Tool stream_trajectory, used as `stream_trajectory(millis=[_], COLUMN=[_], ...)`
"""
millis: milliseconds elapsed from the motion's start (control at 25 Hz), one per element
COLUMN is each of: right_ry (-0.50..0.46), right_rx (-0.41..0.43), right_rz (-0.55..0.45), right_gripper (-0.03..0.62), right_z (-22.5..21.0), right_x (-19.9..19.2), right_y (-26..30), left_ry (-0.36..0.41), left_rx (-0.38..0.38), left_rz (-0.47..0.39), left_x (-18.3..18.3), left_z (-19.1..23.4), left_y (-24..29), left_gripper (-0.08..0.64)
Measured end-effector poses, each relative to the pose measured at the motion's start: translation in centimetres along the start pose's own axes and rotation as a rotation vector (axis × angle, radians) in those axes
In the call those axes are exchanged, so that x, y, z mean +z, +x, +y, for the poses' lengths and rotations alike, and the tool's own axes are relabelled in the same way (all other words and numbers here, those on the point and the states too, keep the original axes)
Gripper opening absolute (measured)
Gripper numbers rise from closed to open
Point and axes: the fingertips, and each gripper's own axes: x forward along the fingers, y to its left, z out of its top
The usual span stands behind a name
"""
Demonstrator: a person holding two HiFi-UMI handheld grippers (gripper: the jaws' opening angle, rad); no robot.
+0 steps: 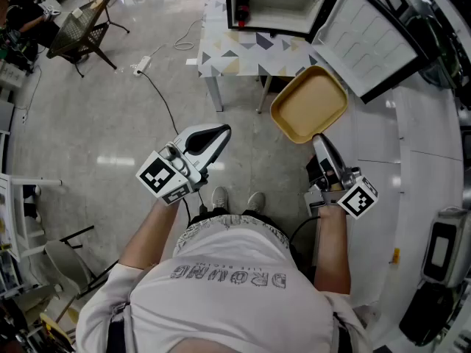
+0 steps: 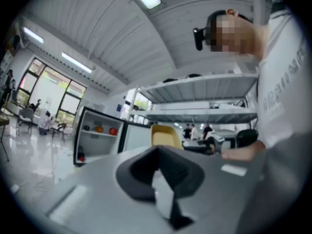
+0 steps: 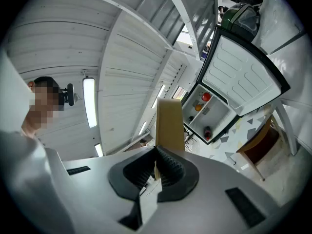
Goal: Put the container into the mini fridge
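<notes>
A shallow tan container hangs in the air in front of me, pinched at its near rim by my right gripper, which is shut on it. Edge-on, the container rises straight out of the right gripper's jaws. The mini fridge stands on a patterned table ahead, its door swung wide to the right; bottles and fruit sit inside it. My left gripper is shut and empty, held low at the left, away from the container.
A white counter runs along the right with appliances on it. A power strip and cable lie on the floor at the left. A wicker chair stands far left. The fridge shows open.
</notes>
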Motion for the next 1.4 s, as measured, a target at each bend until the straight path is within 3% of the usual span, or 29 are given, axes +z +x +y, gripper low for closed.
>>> stream_trajectory(millis=[1400], right_ry=[0.014], right_rx=[0.023], right_rz=[0.023], right_gripper=[0.009], right_z=[-5.5], right_x=[4.7], right_y=[-3.8], left_ry=[0.027], left_rx=[0.045], left_rz=[0.005], left_x=[-1.3], left_z=[-3.3], left_y=[7.3], left_gripper=[0.006])
